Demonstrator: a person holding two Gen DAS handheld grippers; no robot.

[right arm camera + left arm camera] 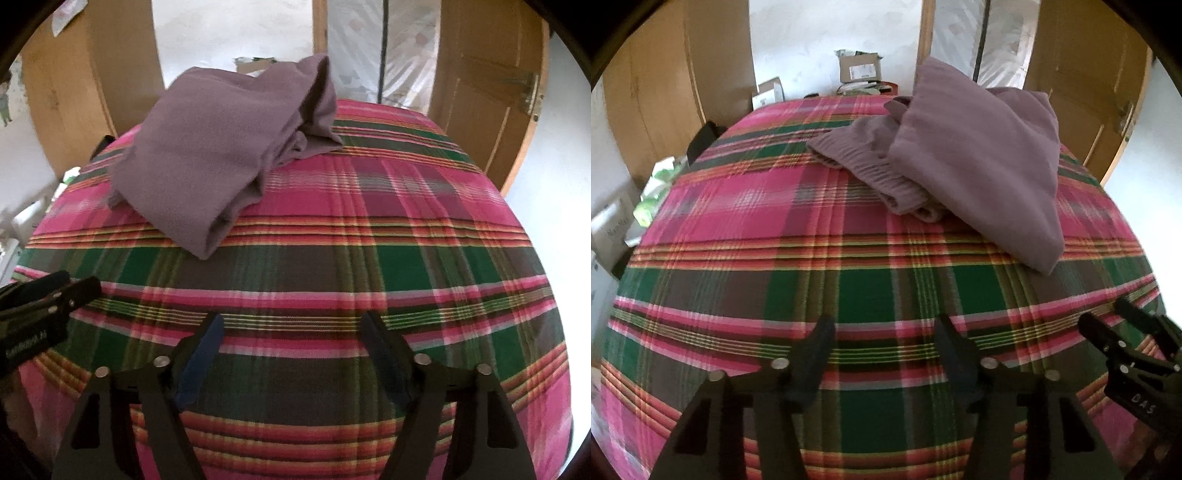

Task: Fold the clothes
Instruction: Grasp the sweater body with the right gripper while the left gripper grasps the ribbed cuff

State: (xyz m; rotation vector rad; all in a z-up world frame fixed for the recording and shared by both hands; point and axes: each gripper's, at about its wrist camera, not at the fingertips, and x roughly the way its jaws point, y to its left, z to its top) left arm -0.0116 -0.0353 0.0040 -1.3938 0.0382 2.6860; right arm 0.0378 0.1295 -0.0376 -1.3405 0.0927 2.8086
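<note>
Hovering wide open and empty, the left gripper [882, 332] and right gripper [291, 328] face the mauve garment [979, 155], loosely bunched on the bed [775, 221]; any fold needs its edges found.

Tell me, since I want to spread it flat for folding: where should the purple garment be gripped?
Probably the purple garment at its near corner, which tapers toward the grippers and lies free on the plaid cover. Come from the front, low, with the open right gripper.

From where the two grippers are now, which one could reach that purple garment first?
Probably the right gripper: the purple garment's near corner lies just ahead of it, while from the left gripper it lies off to the right. Both are open and empty.
</note>
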